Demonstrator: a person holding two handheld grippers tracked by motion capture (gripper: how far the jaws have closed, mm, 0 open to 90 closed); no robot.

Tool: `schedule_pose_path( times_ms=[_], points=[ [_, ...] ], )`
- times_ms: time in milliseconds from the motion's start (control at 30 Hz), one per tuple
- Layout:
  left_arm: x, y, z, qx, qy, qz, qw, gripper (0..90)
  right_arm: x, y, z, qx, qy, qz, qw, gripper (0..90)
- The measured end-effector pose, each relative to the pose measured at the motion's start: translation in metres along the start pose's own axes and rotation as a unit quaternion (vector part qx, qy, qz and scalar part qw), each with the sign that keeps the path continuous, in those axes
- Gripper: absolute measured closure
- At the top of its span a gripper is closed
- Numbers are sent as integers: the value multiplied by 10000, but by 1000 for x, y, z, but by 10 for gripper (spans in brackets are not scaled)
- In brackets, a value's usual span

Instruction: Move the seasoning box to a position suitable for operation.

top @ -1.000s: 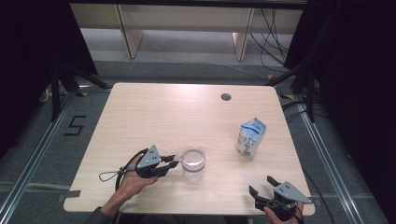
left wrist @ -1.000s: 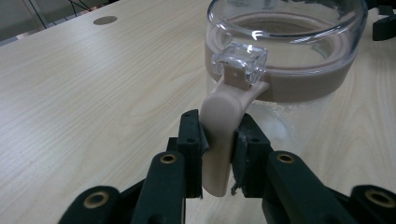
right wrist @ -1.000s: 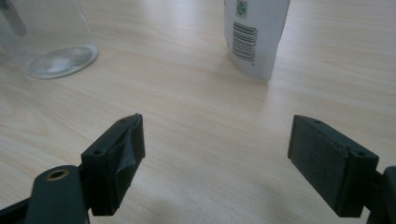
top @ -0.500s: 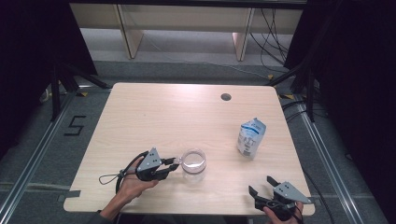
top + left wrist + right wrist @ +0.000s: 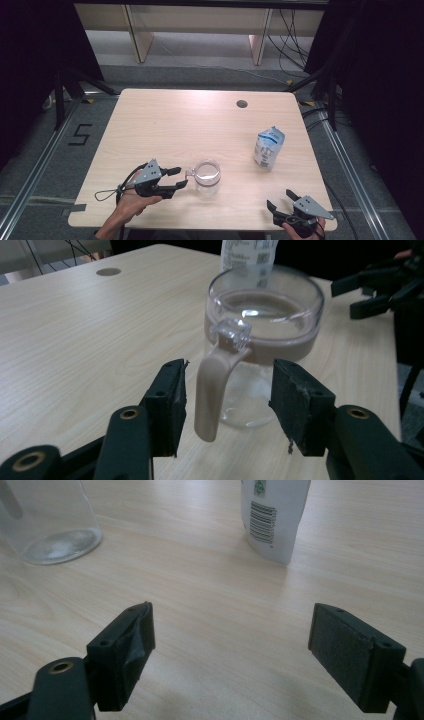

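1. Spreading under everything is the pale wood-grain rectangular counter (image 5: 175, 125), with a small round dark cable hole (image 5: 242, 104) near its far edge, well beyond both claws.
2. Standing upright on the counter, the white and blue soft plastic pouch (image 5: 268, 148) with printed labelling sits ahead of the right claw (image 5: 281, 201) and well apart from it; in the right claw's own view the pouch (image 5: 274, 517) stands beyond the gap between the jaws, towards the right-hand one.
3. Resting upright just in front of the left claw (image 5: 177, 177), the clear glass jug with a beige band below its rim (image 5: 207, 177) stands on the counter, between the two claws and much nearer the left one. In the left claw's view the jug (image 5: 265, 315) rises directly ahead of the jaws.
4. Hanging from the jug's rim, its beige curved plastic handle (image 5: 212, 385) points at the left claw and lies between the two jaws.
5. Held in the person's left hand (image 5: 131, 200), the left claw has just been opening its jaws: they stand apart on either side of the handle, neither pad pressing on it.
6. Near the counter's close edge, the right claw has its jaws spread wide with only bare counter between them.
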State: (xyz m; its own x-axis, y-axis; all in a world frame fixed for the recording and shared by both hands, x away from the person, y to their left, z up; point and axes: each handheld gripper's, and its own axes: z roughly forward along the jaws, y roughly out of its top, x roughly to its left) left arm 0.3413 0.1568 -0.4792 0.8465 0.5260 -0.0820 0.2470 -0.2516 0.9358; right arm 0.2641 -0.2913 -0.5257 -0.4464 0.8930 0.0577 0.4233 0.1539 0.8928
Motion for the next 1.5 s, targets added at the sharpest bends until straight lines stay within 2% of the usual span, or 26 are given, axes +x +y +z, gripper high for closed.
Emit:
schedule_pose_path(
  times_ms=[133, 167, 200, 267, 300, 333, 433, 500, 600, 633, 667, 700, 733, 767, 833, 867, 900, 933, 1133, 1200, 1300, 1333, 1400, 1500],
  points=[
    [2, 7, -8, -293, 5, -257, 9992, 530, 1, -2, -3, 34, -11, 51, 10000, 197],
    [3, 9, -10, -360, -24, -294, 9989, 542, 2, -3, -3, 38, -25, 163, 9999, 197],
    [2, 12, -11, -435, -44, -372, 9984, 558, 0, -3, -3, 34, -32, 80, 10000, 197],
    [1, 17, -14, -507, -79, -300, 9982, 604, 0, -3, -4, 81, -23, 138, 9999, 197],
    [1, 19, -13, -522, -113, -295, 9981, 620, -1, -4, -4, 25, -42, 77, 10000, 197],
    [0, 20, -13, -543, -149, -280, 9980, 638, -3, -4, -4, -35, -80, -82, 9999, 199],
    [-3, 24, -10, -514, -162, -204, 9983, 666, -1, -4, -5, 5, 4, 58, 10000, 199],
    [-3, 26, -7, -609, -205, -222, 9977, 684, -2, -4, -5, -4, -33, 44, 10000, 199],
    [-2, 29, -5, -560, -148, -182, 9982, 714, -1, -5, -5, -13, -22, 50, 10000, 200],
    [-2, 31, -5, -567, -139, -180, 9981, 728, 1, -5, -6, 25, -58, 166, 9998, 200],
    [-1, 31, -4, -571, -130, -160, 9982, 739, -1, -5, -6, -12, -58, 53, 10000, 200],
    [0, 31, -2, -660, -153, -186, 9975, 748, -1, -5, -5, -19, -38, 49, 10000, 200],
    [0, 33, -2, -595, -103, -187, 9980, 759, -3, -5, -6, -57, -73, -31, 10000, 200],
    [0, 33, -1, -592, -111, -181, 9980, 775, -1, -6, -6, 19, -70, 129, 9999, 200],
    [-1, 34, 3, -581, -137, -130, 9981, 784, -2, -6, -6, 9, -81, 79, 9999, 200],
    [-1, 34, 4, -591, -144, -130, 9981, 788, 1, -6, -8, 92, -93, 299, 9995, 200],
    [-2, 34, 4, -534, -117, -102, 9985, 790, -3, -6, -6, 21, -75, 101, 9999, 201],
    [-2, 34, 6, -566, -134, -116, 9982, 791, -4, -6, -6, 2, -60, 58, 10000, 200],
    [-3, 35, 9, -515, -139, -104, 9985, 797, -4, -7, -6, 9, -58, 70, 10000, 201],
    [-2, 35, 9, -576, -182, -105, 9981, 798, -4, -6, -6, 9, -65, 78, 9999, 201],
    [-2, 35, 7, -511, -118, -92, 9986, 798, -4, -6, -4, -10, -75, 32, 10000, 201],
    [-2, 34, 7, -510, -103, -112, 9986, 799, -1, -6, -5, 36, -81, 190, 9998, 201],
    [-2, 34, 7, -506, -101, -108, 9986, 799, -3, -6, -3, 8, -25, 67, 10000, 201],
    [-3, 34, 7, -488, -114, -105, 9987, 799, -3, -6, -3, 34, -49, 34, 10000, 201]
  ],
)
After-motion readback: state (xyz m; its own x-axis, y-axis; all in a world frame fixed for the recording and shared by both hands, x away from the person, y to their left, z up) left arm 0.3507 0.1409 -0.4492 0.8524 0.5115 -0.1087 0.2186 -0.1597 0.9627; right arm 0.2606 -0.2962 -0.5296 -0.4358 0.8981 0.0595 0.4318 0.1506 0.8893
